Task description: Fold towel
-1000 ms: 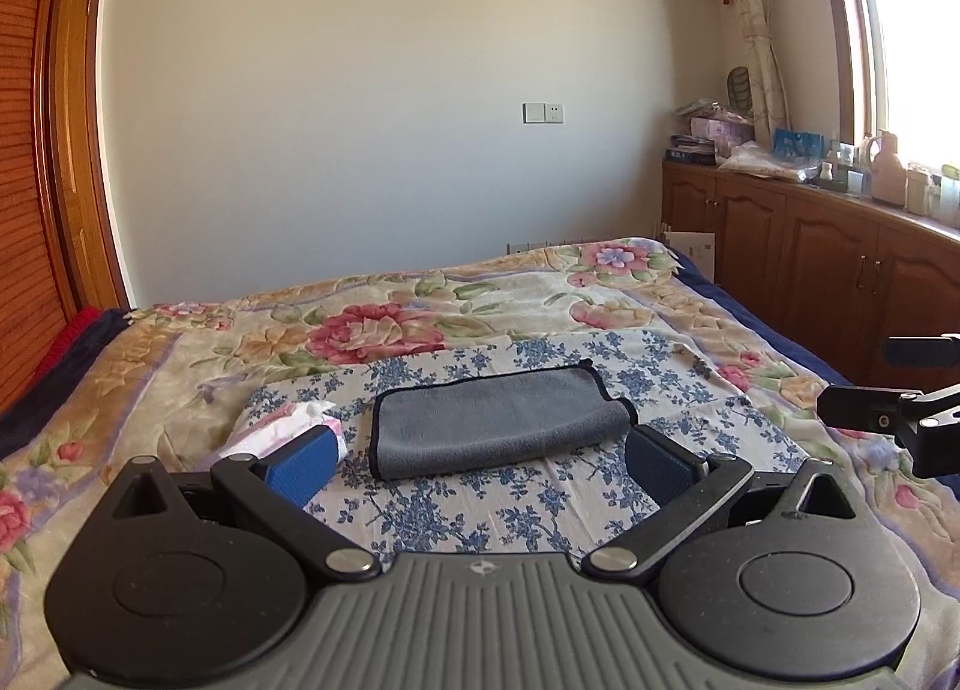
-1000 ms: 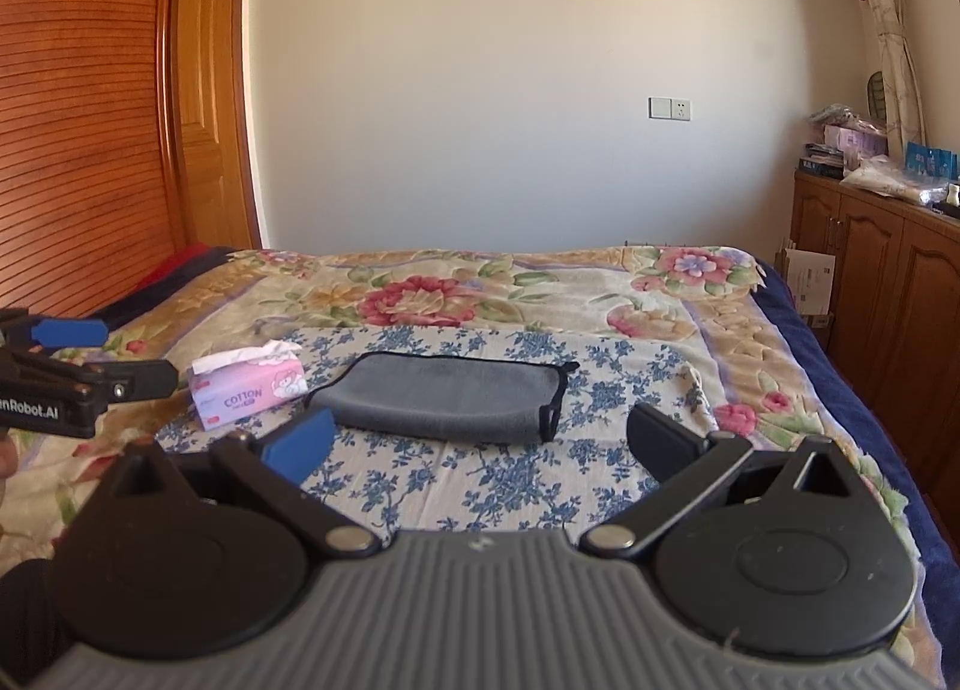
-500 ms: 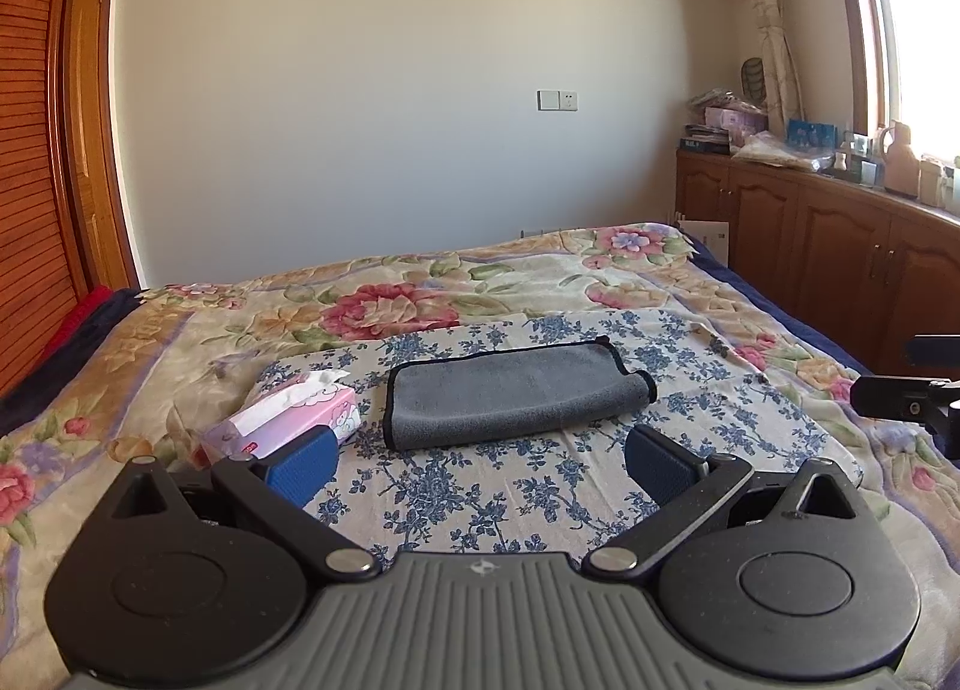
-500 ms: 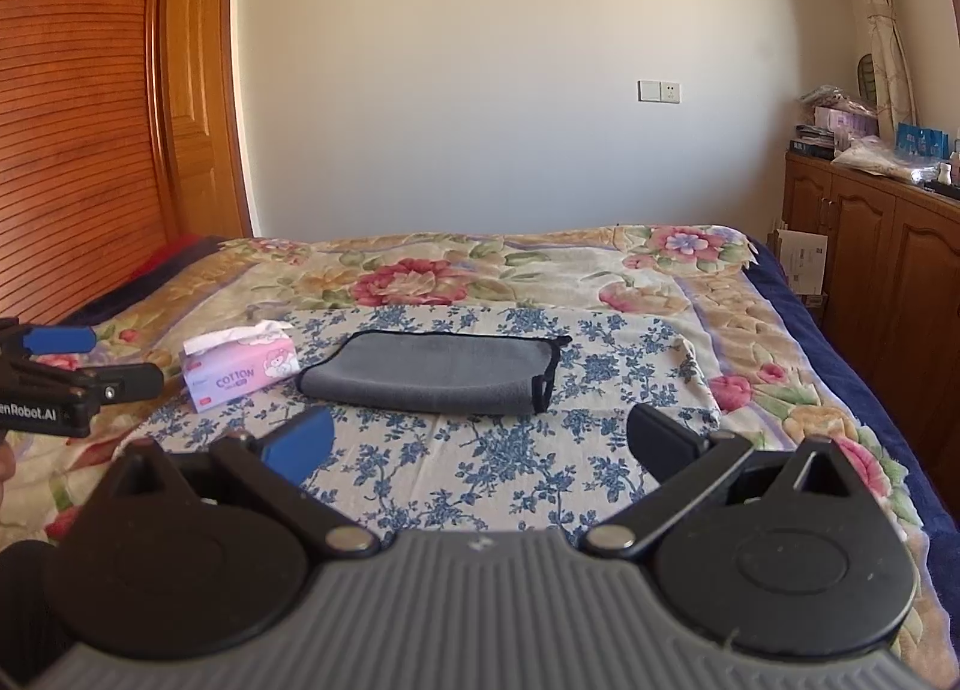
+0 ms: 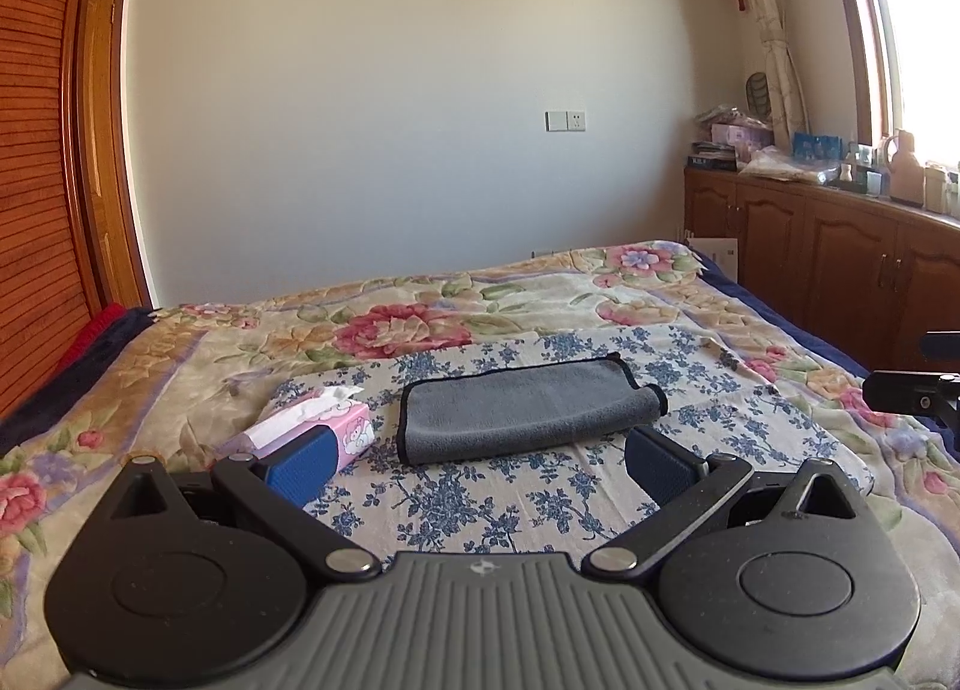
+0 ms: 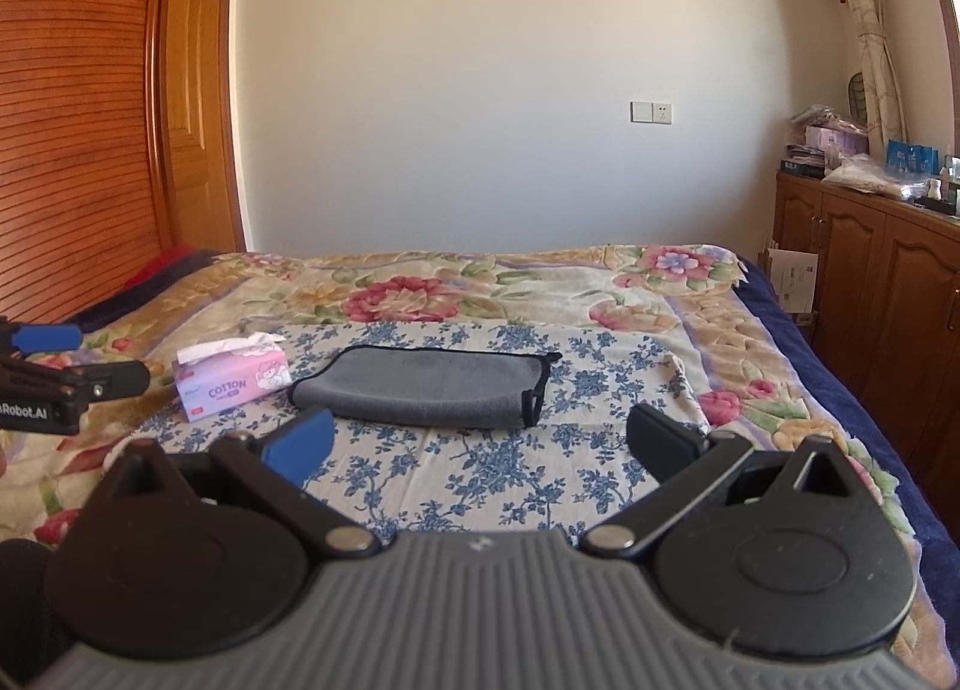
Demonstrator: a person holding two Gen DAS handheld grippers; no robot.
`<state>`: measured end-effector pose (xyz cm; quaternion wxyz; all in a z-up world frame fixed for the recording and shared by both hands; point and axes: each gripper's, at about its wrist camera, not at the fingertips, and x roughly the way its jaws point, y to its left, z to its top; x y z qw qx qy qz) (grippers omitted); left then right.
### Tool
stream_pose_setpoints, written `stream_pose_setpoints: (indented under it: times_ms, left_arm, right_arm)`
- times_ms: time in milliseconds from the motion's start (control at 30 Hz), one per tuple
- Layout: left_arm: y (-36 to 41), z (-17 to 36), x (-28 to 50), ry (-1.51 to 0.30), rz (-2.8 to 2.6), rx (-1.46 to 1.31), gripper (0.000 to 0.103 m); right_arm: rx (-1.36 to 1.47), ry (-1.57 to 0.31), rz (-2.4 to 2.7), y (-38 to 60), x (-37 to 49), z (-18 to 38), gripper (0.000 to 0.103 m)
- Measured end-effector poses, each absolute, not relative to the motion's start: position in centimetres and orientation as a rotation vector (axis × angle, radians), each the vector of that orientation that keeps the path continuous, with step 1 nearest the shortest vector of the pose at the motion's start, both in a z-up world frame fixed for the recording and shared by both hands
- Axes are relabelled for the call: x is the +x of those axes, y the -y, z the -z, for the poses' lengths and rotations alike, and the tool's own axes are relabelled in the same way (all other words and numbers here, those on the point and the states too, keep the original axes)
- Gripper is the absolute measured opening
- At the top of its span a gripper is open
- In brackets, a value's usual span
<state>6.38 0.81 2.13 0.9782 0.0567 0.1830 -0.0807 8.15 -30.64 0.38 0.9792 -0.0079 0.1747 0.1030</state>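
A grey towel with black trim (image 5: 528, 411) lies folded into a long strip on a blue-flowered cloth (image 5: 510, 504) on the bed; it also shows in the right wrist view (image 6: 426, 387). My left gripper (image 5: 480, 459) is open and empty, held back from the towel's near edge. My right gripper (image 6: 480, 441) is open and empty, also short of the towel. The left gripper's tip shows at the left edge of the right wrist view (image 6: 72, 384). The right gripper's tip shows at the right edge of the left wrist view (image 5: 912, 390).
A pink tissue box (image 5: 312, 429) sits just left of the towel, also in the right wrist view (image 6: 231, 381). A floral bedspread (image 5: 396, 324) covers the bed. Wooden cabinets (image 5: 840, 252) with clutter line the right wall. A wooden door (image 6: 198, 108) stands at the left.
Both grippers have pulled back and up from the towel, so it looks smaller and farther. The towel has not moved. Both stay open.
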Motion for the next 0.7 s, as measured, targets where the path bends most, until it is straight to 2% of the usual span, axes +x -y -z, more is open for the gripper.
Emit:
stream_pose_setpoints:
  times_ms: [700]
  left_arm:
    - [-0.8,-2.5,4.8,-0.268,0.133,0.107,0.103]
  right_arm:
    - [-0.037,-0.279,-0.156,31.3,7.3,-0.4,0.103]
